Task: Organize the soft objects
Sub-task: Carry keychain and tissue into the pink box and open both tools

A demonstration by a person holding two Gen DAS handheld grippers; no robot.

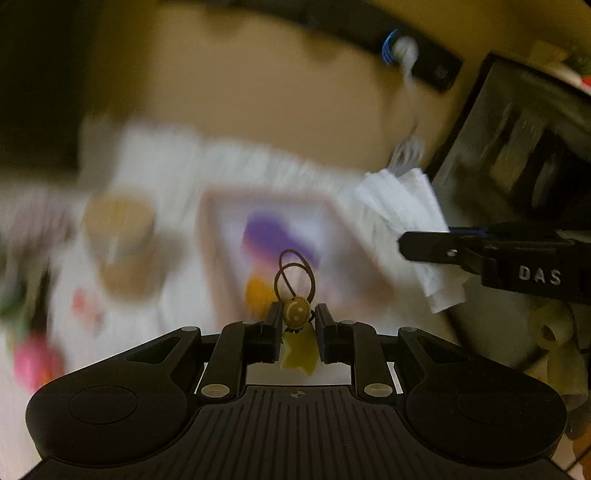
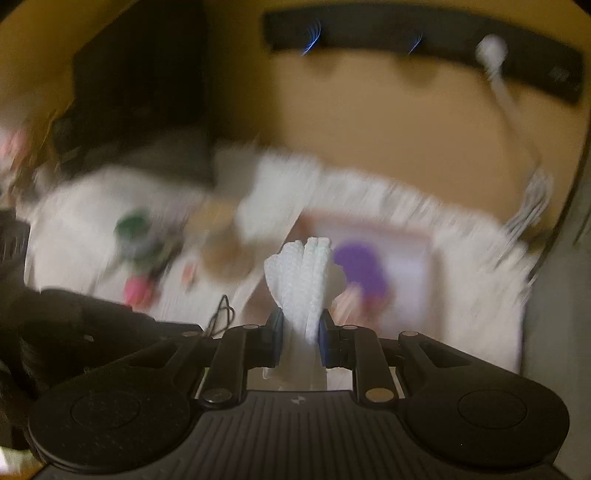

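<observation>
Backdrop: tan wall [image 1: 258,92], black bar [image 2: 424,33] high on it, heavy motion blur.
Surface: white ribbed cloth [image 1: 177,166] over table; pale framed tray [image 1: 273,236] with blurred purple and orange shapes inside.
Left gripper [image 1: 295,319]: jaws nearly together, pinching a round yellow smiley charm [image 1: 295,312]; thin brown elastic loop [image 1: 293,267] stands above it, yellow star [image 1: 300,356] hangs below.
Right gripper [image 2: 299,325]: jaws pinching a bunched white waffle-textured cloth [image 2: 301,280], held above the tray.
Blur: other items unreadable.
</observation>
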